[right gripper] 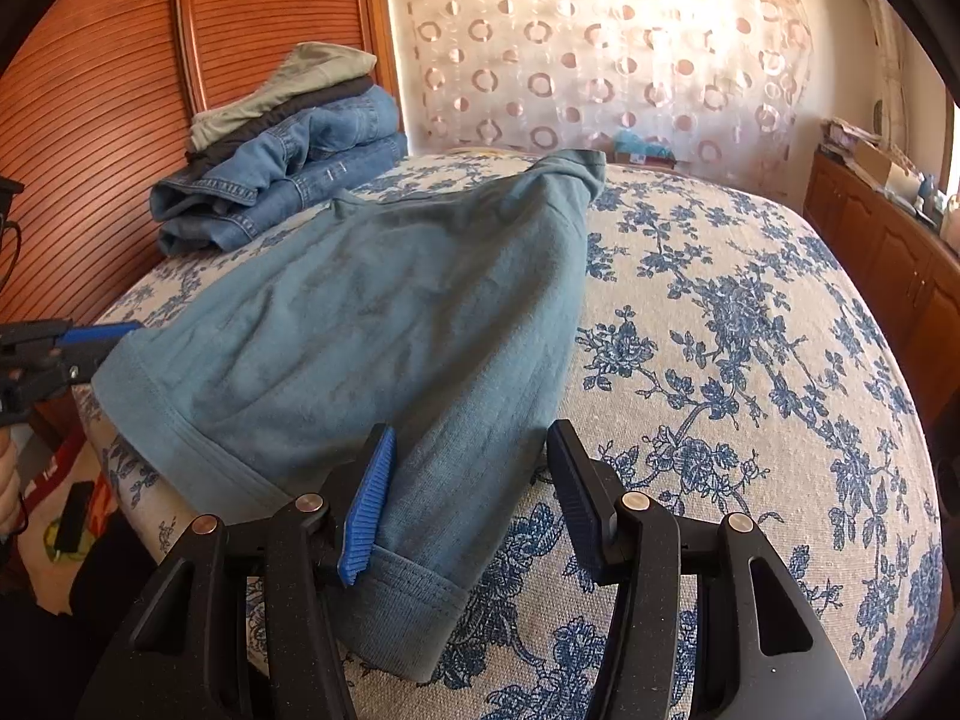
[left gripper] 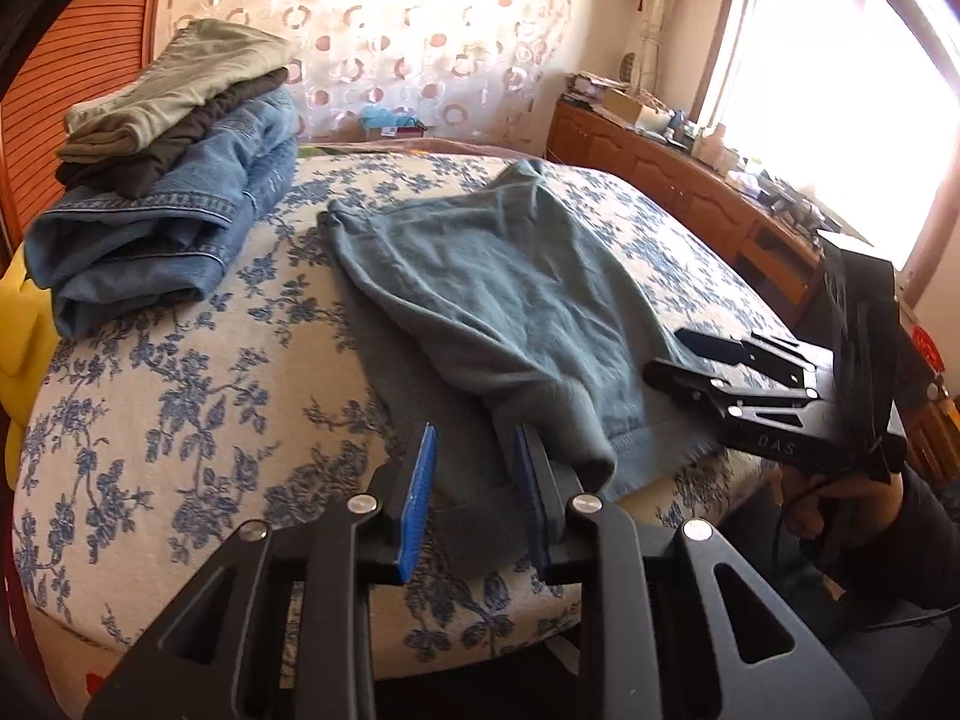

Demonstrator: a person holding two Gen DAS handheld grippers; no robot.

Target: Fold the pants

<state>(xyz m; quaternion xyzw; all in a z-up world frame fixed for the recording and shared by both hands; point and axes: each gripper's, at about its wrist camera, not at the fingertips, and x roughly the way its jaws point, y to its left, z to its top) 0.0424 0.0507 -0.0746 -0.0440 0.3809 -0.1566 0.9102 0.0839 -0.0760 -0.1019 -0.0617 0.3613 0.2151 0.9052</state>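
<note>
On the bed (left gripper: pixel 180 420), near its front edge: teal pants (left gripper: pixel 498 300) lying already doubled, one layer over another, hems (right gripper: pixel 198 450) toward the person, far end (right gripper: pixel 570 171) tapering away across the floral cover. Looking partway through, judging by that single fold; still long, still wrinkled, not yet a compact bundle like those in the stack (left gripper: pixel 168 180) of jeans and other folded clothes waiting at the back by the headboard.

Left gripper (left gripper: pixel 474 498) hovering at the near corner, jaws parted, cloth edge lying beside the right pad (left gripper: pixel 531 480) but not being pinched. Right gripper (right gripper: pixel 474 498) sitting over the other hem corner, jaws standing well apart, cuff (right gripper: pixel 402 618) lying between the fingers, left pad (right gripper: pixel 369 510) resting against the fabric, nothing being clenched. Both released, then, holding nothing.

Probably remaining: regrasping the hem end, carrying it over toward the far end for another fold, smoothing, then moving the bundle onto the stack.
</note>
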